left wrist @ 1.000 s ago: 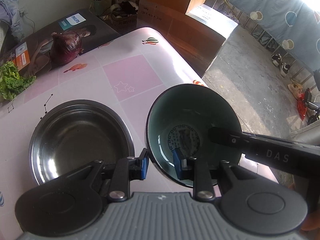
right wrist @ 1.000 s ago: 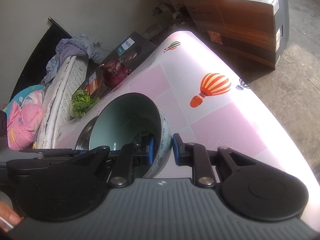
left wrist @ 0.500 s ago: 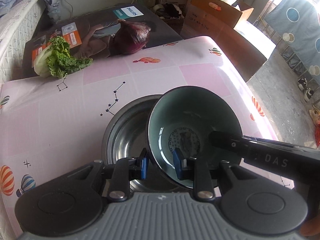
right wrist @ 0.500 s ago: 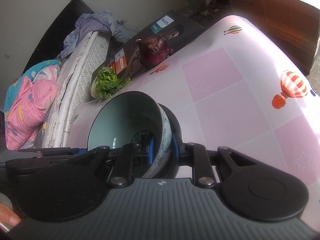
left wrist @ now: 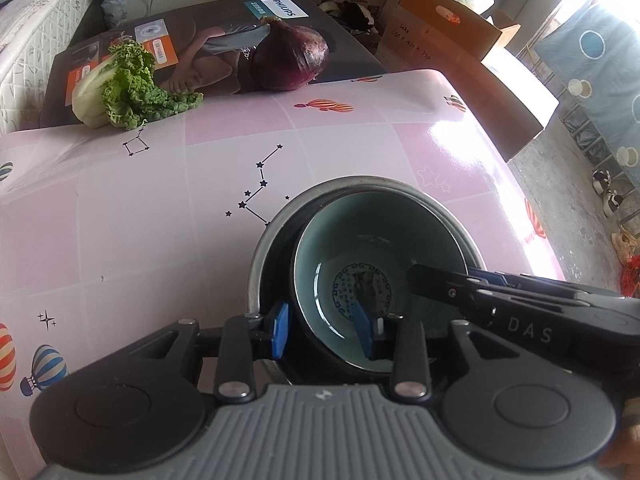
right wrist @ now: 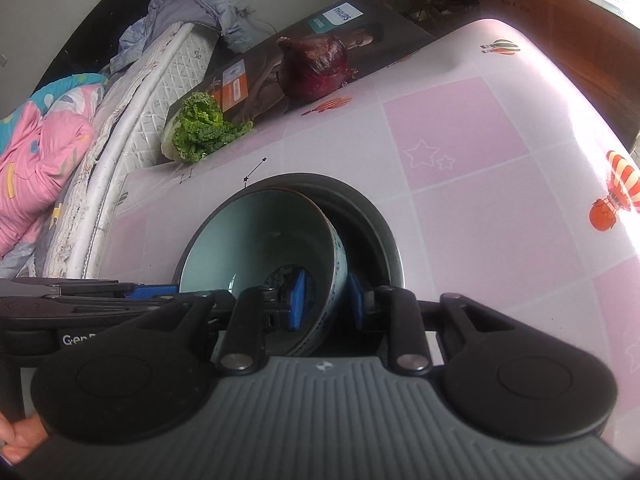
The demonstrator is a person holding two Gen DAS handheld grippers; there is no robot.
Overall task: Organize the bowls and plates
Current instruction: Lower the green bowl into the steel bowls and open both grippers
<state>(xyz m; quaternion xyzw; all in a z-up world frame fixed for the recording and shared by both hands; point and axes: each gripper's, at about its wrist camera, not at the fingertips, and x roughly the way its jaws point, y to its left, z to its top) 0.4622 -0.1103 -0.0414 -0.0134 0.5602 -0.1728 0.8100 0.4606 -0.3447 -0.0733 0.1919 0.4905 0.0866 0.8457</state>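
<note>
Between both tongs (left wrist: 322, 330), ceramic bowl (left wrist: 380, 240) sits inside steel bowl (left wrist: 276, 232).

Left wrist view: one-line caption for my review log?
Both claws straddle the rim of the teal ceramic bowl, now inside the steel bowl on the pink table.

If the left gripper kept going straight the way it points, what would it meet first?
Probably the ceramic bowl: its near rim sits between the left gripper pads, inside the steel bowl. Depth is unclear.
</note>
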